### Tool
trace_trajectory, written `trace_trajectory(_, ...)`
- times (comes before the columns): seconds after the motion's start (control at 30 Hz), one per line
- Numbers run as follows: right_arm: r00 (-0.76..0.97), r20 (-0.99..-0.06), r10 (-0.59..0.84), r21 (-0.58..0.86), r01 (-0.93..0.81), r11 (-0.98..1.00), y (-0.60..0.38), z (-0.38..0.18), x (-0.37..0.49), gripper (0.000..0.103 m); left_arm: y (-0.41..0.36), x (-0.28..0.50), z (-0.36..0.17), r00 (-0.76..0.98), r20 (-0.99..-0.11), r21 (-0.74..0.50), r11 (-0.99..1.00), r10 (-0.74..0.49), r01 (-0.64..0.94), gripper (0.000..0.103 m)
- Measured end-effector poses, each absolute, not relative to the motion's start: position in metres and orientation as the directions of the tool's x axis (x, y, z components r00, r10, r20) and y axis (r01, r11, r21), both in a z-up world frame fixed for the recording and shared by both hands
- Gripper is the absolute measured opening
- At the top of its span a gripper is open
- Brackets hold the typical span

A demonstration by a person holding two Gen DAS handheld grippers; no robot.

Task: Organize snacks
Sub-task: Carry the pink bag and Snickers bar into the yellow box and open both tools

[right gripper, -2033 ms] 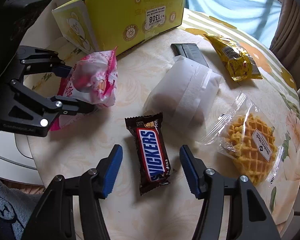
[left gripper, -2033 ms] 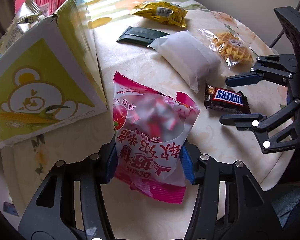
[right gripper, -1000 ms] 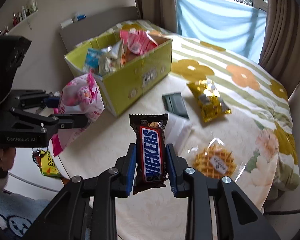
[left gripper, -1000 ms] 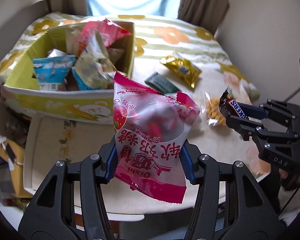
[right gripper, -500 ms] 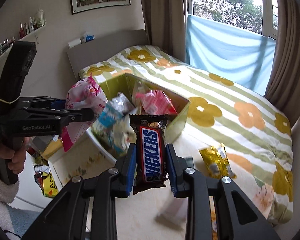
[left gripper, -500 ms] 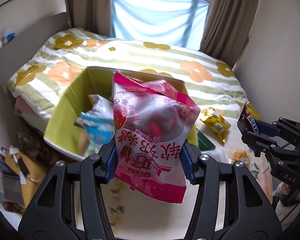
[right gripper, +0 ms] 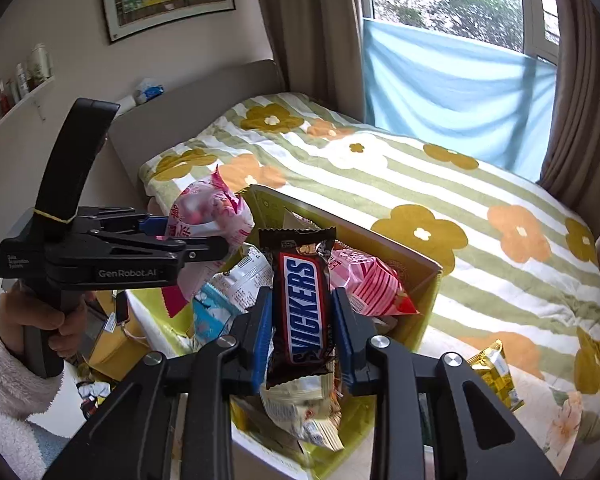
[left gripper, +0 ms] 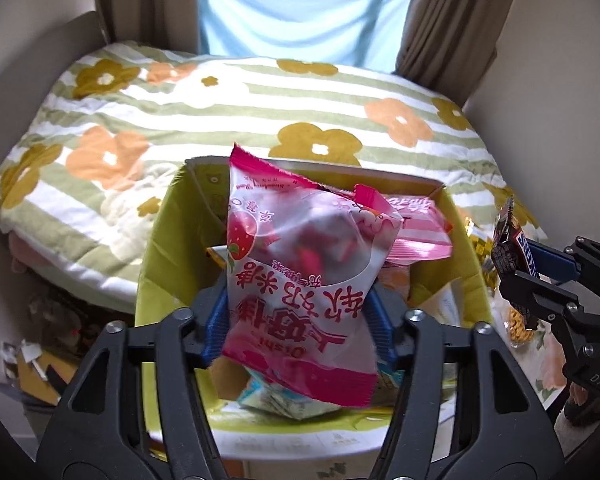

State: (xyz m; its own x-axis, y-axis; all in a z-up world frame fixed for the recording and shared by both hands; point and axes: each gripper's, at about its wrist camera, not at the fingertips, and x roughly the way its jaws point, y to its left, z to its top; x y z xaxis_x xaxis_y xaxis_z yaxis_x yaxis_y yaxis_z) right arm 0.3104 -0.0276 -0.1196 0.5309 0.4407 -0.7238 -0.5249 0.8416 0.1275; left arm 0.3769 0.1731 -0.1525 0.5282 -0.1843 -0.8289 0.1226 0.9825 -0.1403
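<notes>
My left gripper (left gripper: 296,328) is shut on a pink strawberry candy bag (left gripper: 300,272) and holds it above the open yellow-green snack box (left gripper: 160,248). My right gripper (right gripper: 302,336) is shut on a Snickers bar (right gripper: 302,300), upright, also above the box (right gripper: 420,304). The box holds several snack packets, among them a pink striped bag (right gripper: 364,284). In the right wrist view the left gripper (right gripper: 196,240) with the pink bag (right gripper: 208,212) is at left. In the left wrist view the right gripper (left gripper: 536,268) with the Snickers (left gripper: 508,244) is at right.
A bed with a striped flowered cover (right gripper: 460,200) lies behind the box. A yellow snack packet (right gripper: 496,372) and a waffle packet (left gripper: 520,324) lie on the table to the right of the box. Clutter lies on the floor at left (left gripper: 32,360).
Both grippers have lifted their snacks from the table and carried them over the box. The box now sits directly under both snacks.
</notes>
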Motion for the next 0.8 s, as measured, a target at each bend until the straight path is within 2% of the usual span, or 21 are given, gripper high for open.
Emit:
trace_trajectory(0.07, 0.528, -0.736, 0.424, 0.138, -0.496, 0.857, -0.024, -0.126, 0.314, 0.027, 0.173, 0.383, -0.161, 0.513, -0.838, -0.132, 0.981, -0.186, 0.140, 0.092)
trace_trajectory(0.13, 0.520, -0.749, 0.411, 0.148, -0.472, 0.869, -0.020, -0.131, 0.317, 0.027, 0.174, 0.387, -0.167, 0.521, -0.835, -0.112, 0.982, -0.176, 0.152, 0.099)
trace_trajectory(0.27, 0.497, -0.777, 0.387, 0.156, -0.444, 0.882, -0.019, -0.143, 0.321, 0.027, 0.181, 0.383, -0.175, 0.528, -0.832, -0.098, 0.982, -0.171, 0.163, 0.099)
trace_trajectory(0.47, 0.463, -0.794, 0.395, 0.164, -0.462, 0.872, -0.014, -0.153, 0.325, 0.027, 0.202, 0.367, -0.176, 0.550, -0.825, -0.097, 0.992, -0.128, 0.086, 0.099)
trace_trajectory(0.8, 0.441, -0.777, 0.449, 0.213, -0.486, 0.847, 0.004, -0.148, 0.329, 0.027, 0.215, 0.353, -0.166, 0.562, -0.814, -0.138, 0.989, -0.145, 0.054, 0.099)
